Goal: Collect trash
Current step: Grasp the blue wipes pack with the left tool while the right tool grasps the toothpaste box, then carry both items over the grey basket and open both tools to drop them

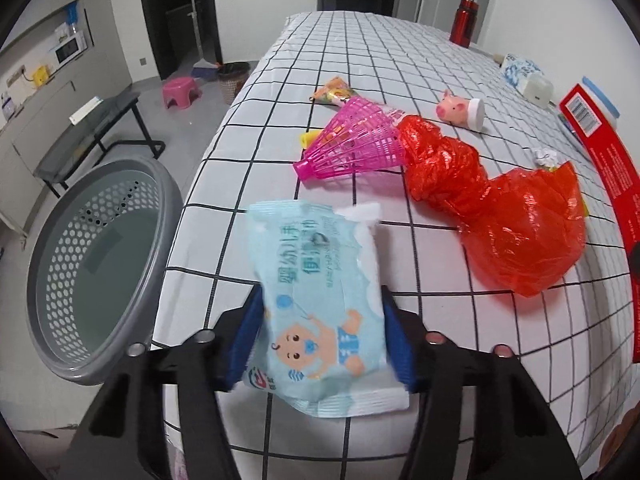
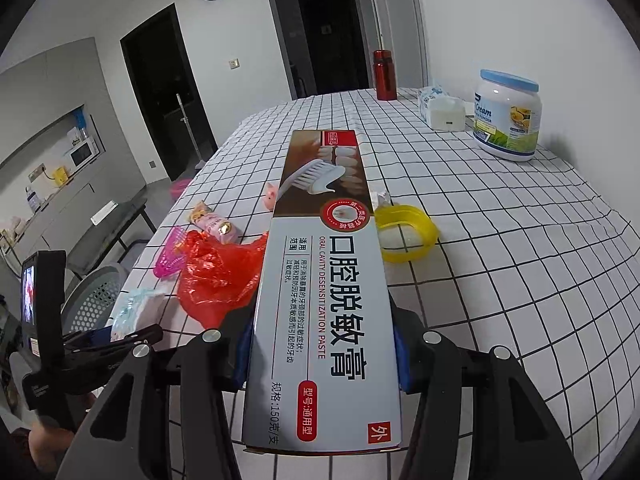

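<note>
Left gripper (image 1: 320,344) clamping a wipes pack (image 1: 316,300) over the checked table (image 1: 400,60), beside the grey basket (image 1: 96,264). Right gripper (image 2: 322,356) squeezing a toothpaste box (image 2: 324,280). Showing only in the right view: yellow tub (image 2: 406,232) and jar (image 2: 507,116) (box hiding both from the left).

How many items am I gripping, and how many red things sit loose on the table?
Gripped: 2, the wipes pack and the toothpaste box
Red, loose: 2, the plastic bag and the bottle
Total: 4
</note>
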The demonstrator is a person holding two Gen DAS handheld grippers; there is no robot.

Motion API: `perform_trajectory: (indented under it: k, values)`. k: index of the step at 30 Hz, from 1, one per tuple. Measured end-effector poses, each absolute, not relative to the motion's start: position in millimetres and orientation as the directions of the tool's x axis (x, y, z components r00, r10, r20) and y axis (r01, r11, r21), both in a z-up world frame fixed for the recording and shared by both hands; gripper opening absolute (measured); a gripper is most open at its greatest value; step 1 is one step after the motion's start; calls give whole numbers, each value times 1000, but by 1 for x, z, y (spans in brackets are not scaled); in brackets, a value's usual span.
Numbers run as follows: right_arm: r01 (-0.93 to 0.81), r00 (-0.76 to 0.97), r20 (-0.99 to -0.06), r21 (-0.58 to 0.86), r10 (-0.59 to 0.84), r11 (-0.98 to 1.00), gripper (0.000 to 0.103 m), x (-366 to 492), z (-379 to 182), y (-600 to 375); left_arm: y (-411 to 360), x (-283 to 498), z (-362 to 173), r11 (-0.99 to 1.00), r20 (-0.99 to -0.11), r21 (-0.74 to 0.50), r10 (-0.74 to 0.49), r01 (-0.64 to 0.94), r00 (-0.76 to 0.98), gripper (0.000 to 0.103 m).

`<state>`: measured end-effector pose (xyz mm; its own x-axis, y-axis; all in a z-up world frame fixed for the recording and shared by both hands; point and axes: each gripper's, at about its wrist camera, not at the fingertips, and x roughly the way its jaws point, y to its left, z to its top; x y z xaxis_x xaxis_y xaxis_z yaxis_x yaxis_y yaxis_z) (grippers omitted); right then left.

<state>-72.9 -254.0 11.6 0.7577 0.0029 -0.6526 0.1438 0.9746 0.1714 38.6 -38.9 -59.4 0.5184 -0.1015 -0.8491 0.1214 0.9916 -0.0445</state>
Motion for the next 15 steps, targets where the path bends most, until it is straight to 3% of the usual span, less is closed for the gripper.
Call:
perform_trajectory:
  k: [15]
  values:
    - [-18,769,-629,150,110,989,51,-54,40,-176,30,25,-7,996,-753,-41,-80,75,653,52]
